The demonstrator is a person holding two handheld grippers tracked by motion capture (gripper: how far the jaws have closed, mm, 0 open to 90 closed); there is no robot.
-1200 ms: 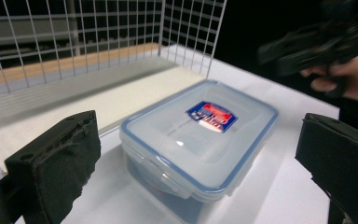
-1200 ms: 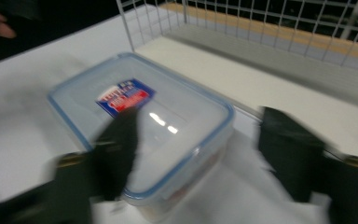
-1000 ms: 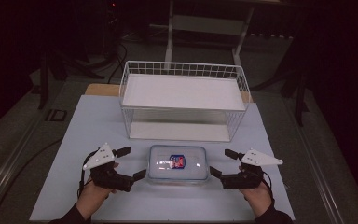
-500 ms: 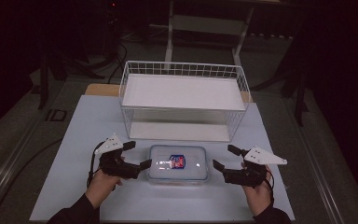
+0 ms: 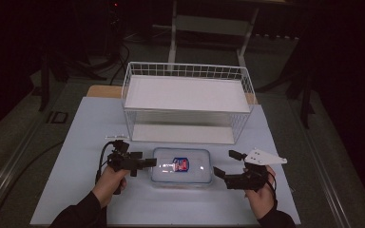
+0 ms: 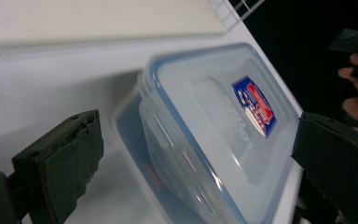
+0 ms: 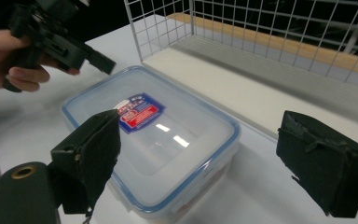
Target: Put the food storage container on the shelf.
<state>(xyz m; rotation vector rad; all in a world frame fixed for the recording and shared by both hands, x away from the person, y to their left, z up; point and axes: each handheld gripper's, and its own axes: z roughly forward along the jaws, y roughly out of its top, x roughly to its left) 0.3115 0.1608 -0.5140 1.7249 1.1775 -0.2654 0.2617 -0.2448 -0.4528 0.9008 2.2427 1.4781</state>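
White tabletop point(image 5: 76, 142) bears clear blue-rimmed box point(image 5: 182, 166); both tongs gape apart.

Lidded plastic container point(image 5: 182, 166) sits between my left gripper point(image 5: 145, 162) and my right gripper point(image 5: 222, 165), blocking the straight path between them. Just behind it the wire basket point(image 5: 187, 71) walls off the far side; the strip between basket and container is narrow. Bare table point(image 5: 81, 128) left of the basket and along the near edge gives passing room.
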